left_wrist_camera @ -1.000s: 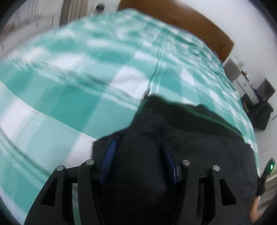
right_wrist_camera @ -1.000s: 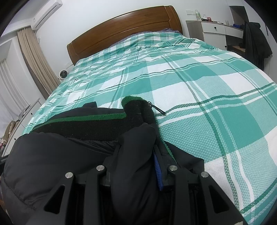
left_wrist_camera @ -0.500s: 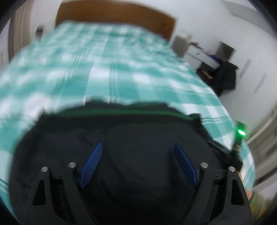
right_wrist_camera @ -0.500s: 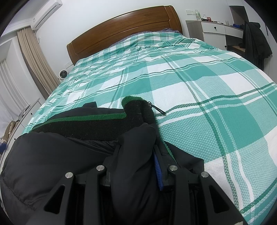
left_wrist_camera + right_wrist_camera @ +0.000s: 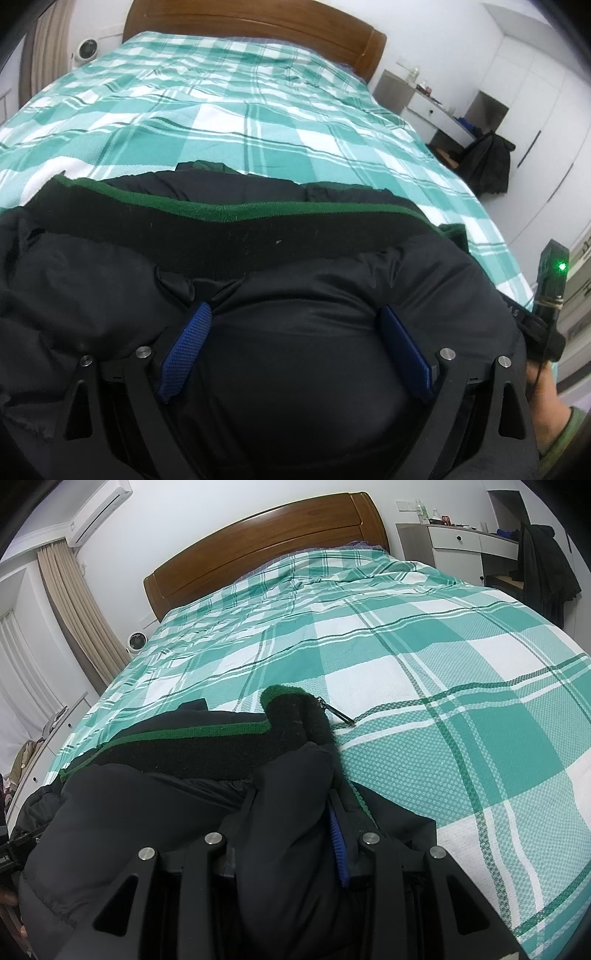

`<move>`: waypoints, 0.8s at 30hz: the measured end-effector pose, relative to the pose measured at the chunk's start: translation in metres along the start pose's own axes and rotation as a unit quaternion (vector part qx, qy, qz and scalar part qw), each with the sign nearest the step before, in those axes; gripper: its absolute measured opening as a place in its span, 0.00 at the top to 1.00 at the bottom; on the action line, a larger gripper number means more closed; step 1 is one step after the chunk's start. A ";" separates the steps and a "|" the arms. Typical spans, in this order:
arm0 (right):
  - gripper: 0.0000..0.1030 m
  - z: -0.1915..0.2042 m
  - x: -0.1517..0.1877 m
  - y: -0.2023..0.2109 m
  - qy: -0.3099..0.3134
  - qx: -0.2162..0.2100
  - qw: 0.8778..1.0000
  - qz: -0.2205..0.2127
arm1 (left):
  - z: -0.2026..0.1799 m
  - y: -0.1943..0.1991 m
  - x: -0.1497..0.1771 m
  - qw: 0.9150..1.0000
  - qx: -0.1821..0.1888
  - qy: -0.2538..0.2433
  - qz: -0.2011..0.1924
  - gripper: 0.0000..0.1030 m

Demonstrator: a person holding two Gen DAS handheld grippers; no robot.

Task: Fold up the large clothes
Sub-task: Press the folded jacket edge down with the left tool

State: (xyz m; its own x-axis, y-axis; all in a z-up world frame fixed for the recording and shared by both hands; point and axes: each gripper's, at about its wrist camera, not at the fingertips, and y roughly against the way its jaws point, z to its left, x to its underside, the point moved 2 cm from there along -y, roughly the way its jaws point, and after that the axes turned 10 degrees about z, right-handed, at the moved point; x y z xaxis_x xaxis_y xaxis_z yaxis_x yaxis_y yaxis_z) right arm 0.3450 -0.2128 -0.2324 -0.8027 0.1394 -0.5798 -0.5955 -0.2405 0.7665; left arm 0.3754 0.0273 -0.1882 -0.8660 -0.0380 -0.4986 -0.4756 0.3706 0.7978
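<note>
A large black puffy jacket (image 5: 295, 280) with a black knit collar edged in green lies at the near end of the bed. My left gripper (image 5: 295, 332) is open, its blue pads wide apart, resting over the middle of the jacket's back. In the right wrist view the jacket (image 5: 110, 812) fills the lower left. My right gripper (image 5: 295, 805) is shut on a fold of the jacket near the collar end. A zipper pull (image 5: 340, 714) lies on the cover beside the collar.
The bed has a green and white plaid cover (image 5: 406, 646) and a wooden headboard (image 5: 258, 542). A white desk (image 5: 469, 539) and a dark coat on a chair (image 5: 546, 565) stand at the right. A small fan (image 5: 136, 640) sits at the left.
My left gripper let go of the jacket, opened wide and swung from the left side to the middle of the jacket. My right gripper has stayed still, holding its fold.
</note>
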 end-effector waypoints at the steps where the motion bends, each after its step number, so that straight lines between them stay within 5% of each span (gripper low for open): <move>1: 0.66 0.000 0.000 0.000 0.000 0.000 1.000 0.000 | 0.000 -0.001 0.000 1.000 0.001 0.000 -0.001 0.09; 19: 0.66 0.000 0.000 0.000 -0.002 -0.002 1.000 0.000 | 0.002 -0.006 0.001 1.000 -0.001 -0.002 -0.002 0.09; 24: 0.66 -0.001 0.000 -0.001 -0.003 -0.002 1.000 0.002 | -0.003 0.000 -0.007 1.000 -0.019 0.000 0.024 0.09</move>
State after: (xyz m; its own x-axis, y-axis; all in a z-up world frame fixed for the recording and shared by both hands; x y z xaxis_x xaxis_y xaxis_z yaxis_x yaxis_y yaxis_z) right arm 0.3457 -0.2133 -0.2328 -0.8053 0.1433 -0.5752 -0.5920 -0.2447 0.7679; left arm 0.3807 0.0244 -0.1840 -0.8880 -0.0204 -0.4594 -0.4389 0.3357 0.8335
